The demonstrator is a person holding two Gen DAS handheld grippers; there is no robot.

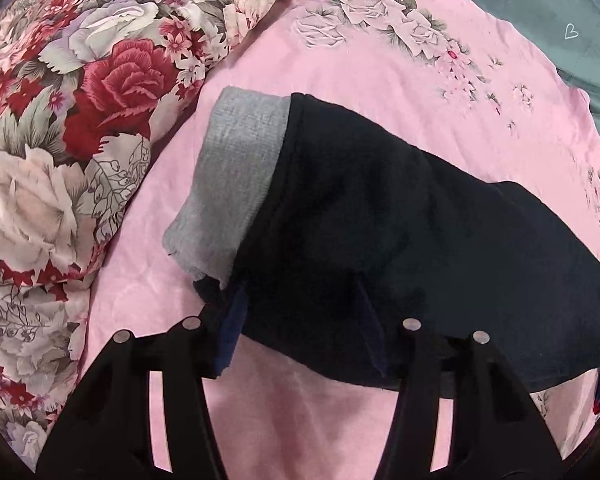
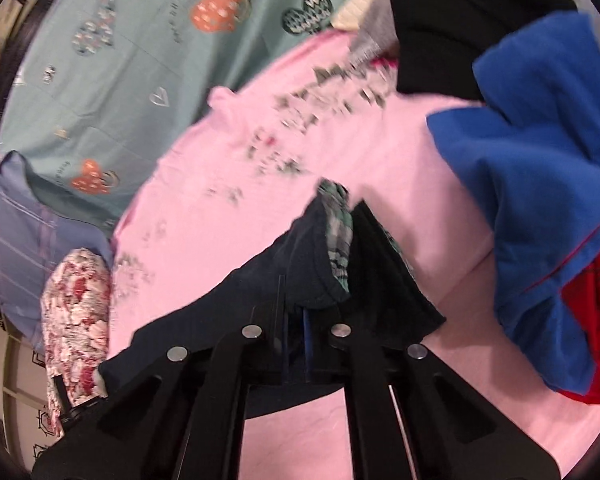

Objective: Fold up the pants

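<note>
Left view: my left claw is spread wide, its two fingers standing apart over the near edge of the pants. Dark cloth lies between and over the finger ends; nothing is pinched there that I can see. The pants lie on the pink bed cover, dark body running right, grey cuff turned out at the left end.

Edges: the near hem runs on a slant from the left finger down toward the right rim of the view. A floral pillow bounds the left side, close to the cuff but apart from it. Bare pink shows beyond the pants up to a teal sheet at far right.

Right view, blurred: my right claw is closed down on a bunched part of the pants, dark cloth gathered between the fingers, with a striped green-grey lining showing at the top of the bunch. That cloth is lifted off the cover. A blue garment with red cloth under it lies right, near the held cloth but apart. A black garment sits far back.

No containers seen.
</note>
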